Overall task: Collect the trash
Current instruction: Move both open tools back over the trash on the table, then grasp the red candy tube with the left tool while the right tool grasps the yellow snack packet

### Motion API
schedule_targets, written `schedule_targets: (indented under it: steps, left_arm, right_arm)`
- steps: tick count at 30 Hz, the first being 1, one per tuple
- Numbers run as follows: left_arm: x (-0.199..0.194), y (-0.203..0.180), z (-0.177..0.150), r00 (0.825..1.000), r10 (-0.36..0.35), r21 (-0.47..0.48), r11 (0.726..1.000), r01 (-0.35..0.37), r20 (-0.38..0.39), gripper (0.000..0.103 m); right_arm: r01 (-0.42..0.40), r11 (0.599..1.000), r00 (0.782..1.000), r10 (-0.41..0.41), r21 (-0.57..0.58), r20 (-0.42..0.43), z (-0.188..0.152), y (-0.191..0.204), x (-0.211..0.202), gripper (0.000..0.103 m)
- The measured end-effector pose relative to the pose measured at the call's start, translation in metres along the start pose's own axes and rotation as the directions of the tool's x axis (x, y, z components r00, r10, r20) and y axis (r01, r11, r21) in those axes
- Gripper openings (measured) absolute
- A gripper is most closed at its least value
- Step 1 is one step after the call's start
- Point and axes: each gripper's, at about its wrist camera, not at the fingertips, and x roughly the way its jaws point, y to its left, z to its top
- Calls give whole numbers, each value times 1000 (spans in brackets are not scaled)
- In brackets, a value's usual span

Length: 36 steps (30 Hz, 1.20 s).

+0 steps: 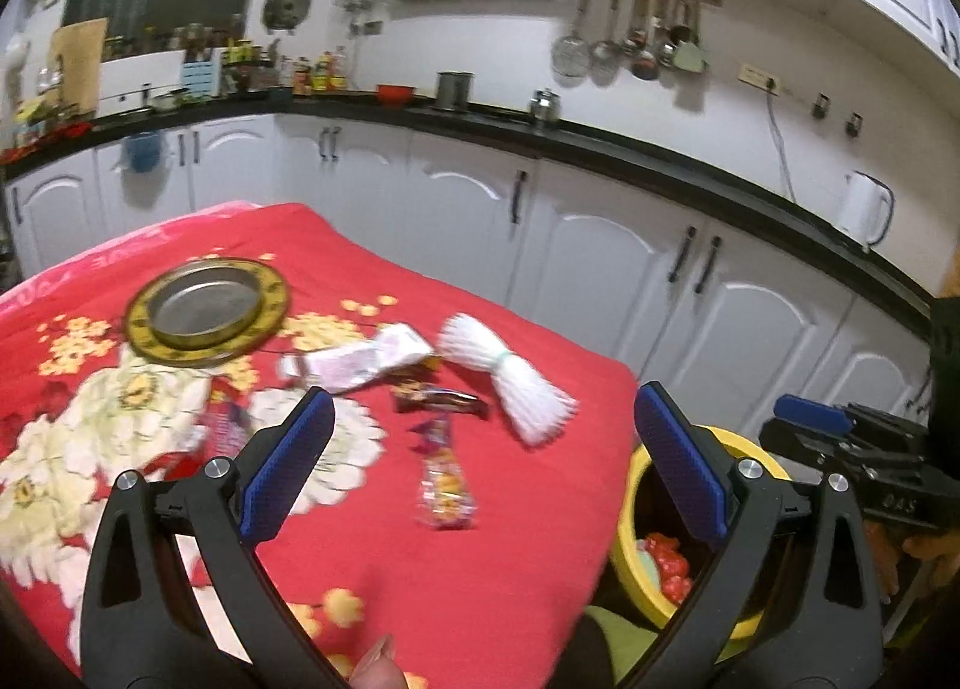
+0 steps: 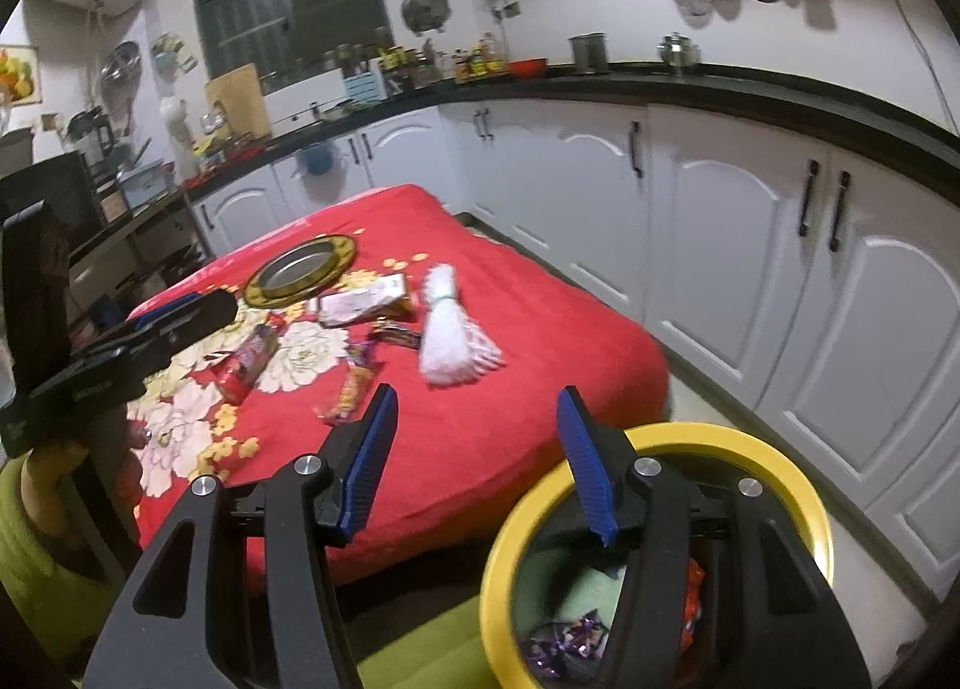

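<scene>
Several wrappers lie on the red flowered cloth (image 1: 480, 569): a clear orange snack wrapper (image 1: 445, 488), a dark candy bar wrapper (image 1: 438, 400), a white packet (image 1: 360, 362) and a red-purple wrapper (image 2: 252, 362). A white bundle of straws (image 1: 510, 374) lies beside them. A yellow-rimmed bin (image 2: 660, 443) with trash inside stands at the table's right corner. My left gripper (image 1: 480, 467) is open and empty above the table's near edge. My right gripper (image 2: 474, 449) is open and empty over the bin's left rim.
A metal plate with a gold rim (image 1: 207, 311) sits at the far left of the table. White cabinets (image 1: 600, 245) under a black counter (image 1: 660, 161) run behind and to the right. A narrow floor strip (image 2: 690, 383) separates table and cabinets.
</scene>
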Motion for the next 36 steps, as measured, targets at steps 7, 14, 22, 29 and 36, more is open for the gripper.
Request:
schedule_targets:
  steps: [7, 14, 22, 29, 36]
  left_arm:
    - [-10, 41, 5, 996, 84, -51, 995, -84, 2, 92]
    - [-10, 78, -1, 988, 148, -114, 982, -151, -35, 92]
    - [7, 114, -14, 977, 180, -180, 963, -199, -115, 87]
    - [29, 122, -30, 970, 145, -195, 964, -183, -195, 65]
    - [50, 122, -42, 960, 133, -194, 964, -184, -247, 55]
  right_arm:
    - [-51, 996, 999, 50, -70, -12, 11, 35, 22, 53]
    - [-105, 988, 994, 100, -112, -50, 19, 65, 54, 53]
    - [-136, 979, 986, 120, -151, -114, 17, 92, 100, 53]
    - [-129, 976, 979, 98, -174, -178, 8, 100, 139, 53]
    - [-127, 981, 967, 90, -146, -239, 1, 98, 174, 49]
